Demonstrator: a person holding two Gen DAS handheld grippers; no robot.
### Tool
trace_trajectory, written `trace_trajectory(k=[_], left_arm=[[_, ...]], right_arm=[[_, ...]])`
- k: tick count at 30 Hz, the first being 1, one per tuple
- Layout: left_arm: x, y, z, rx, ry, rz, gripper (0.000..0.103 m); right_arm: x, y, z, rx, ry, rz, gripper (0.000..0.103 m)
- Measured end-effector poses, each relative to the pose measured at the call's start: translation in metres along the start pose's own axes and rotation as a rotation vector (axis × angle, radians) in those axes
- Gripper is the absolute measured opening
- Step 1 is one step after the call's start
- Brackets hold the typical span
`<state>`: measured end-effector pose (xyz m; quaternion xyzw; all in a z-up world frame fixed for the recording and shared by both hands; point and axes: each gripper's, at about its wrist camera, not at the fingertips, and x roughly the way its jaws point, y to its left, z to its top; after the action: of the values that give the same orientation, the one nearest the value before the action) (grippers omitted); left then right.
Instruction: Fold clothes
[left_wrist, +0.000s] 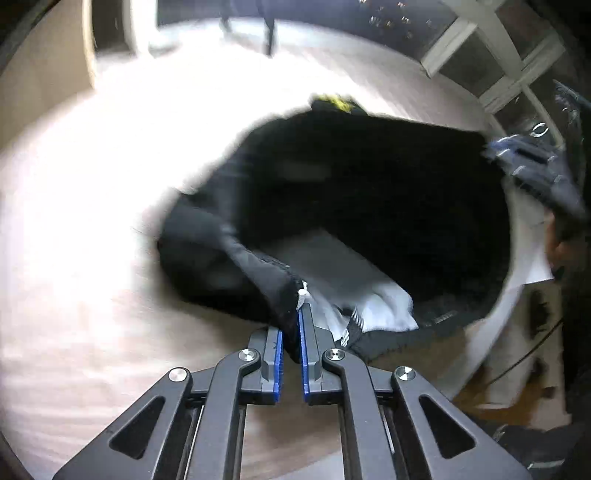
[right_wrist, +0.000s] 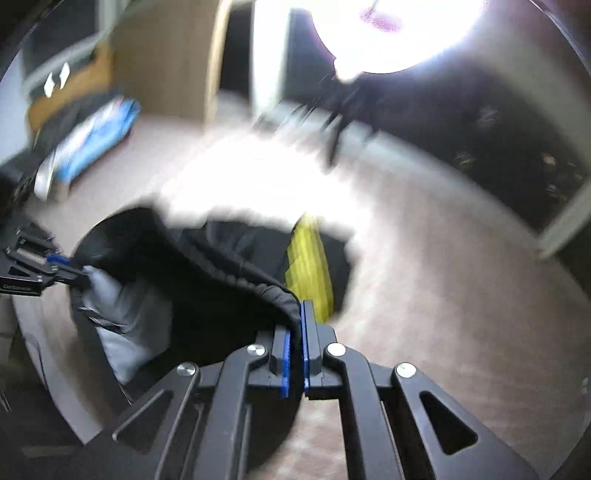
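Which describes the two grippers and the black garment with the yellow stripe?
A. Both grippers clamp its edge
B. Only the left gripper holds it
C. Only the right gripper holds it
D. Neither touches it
A: the left gripper and right gripper each pinch the edge of the black garment with the yellow stripe between blue pads.

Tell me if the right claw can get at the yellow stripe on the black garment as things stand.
Probably not yet. The right claw is shut on the garment's hem, so it would have to let go first. The yellow stripe lies just ahead, uncovered, with nothing between.
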<state>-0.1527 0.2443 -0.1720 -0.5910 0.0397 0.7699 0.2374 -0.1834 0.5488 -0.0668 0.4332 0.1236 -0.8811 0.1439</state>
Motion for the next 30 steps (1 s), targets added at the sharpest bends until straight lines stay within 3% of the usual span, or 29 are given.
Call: trace_trajectory(k=[3, 7, 9, 12, 17, 20, 23, 27, 30], left_arm=[[-0.069, 0.020, 0.024, 0.028, -0.104, 0.097, 0.007], [-0.154, 0.018, 0.040, 0.092, -0.229, 0.193, 0.016], [-0.197, 0.017, 0.048, 0.125, -0.292, 0.241, 0.014], [-0.260, 0.015, 0.060, 0.173, -0.386, 0.312, 0.013], [-0.360, 0.012, 0.078, 0.250, -0.532, 0.424, 0.013], [-0.328, 0.020, 0.059, 0.269, -0.455, 0.393, 0.013], [-0.275, 0.028, 0.035, 0.296, -0.320, 0.342, 0.014], [-0.171, 0.028, 0.009, 0.336, -0.130, 0.230, 0.014], [-0.115, 0.003, 0.008, 0.405, -0.071, 0.155, 0.015]], right_arm=[[-0.066, -0.025, 0.047, 0.059, -0.152, -0.095, 0.004], [-0.151, -0.024, 0.101, 0.075, -0.335, -0.113, 0.004], [-0.180, -0.014, 0.124, 0.054, -0.386, -0.168, 0.004], [-0.213, 0.001, 0.140, 0.057, -0.434, -0.159, 0.004], [-0.222, 0.020, 0.142, 0.067, -0.441, -0.169, 0.004], [-0.197, 0.020, 0.134, 0.098, -0.391, -0.126, 0.004], [-0.154, 0.036, 0.088, 0.086, -0.270, -0.103, 0.004], [-0.078, 0.055, 0.036, 0.096, -0.088, -0.056, 0.004], [-0.050, 0.059, 0.011, 0.141, -0.018, -0.018, 0.004]])
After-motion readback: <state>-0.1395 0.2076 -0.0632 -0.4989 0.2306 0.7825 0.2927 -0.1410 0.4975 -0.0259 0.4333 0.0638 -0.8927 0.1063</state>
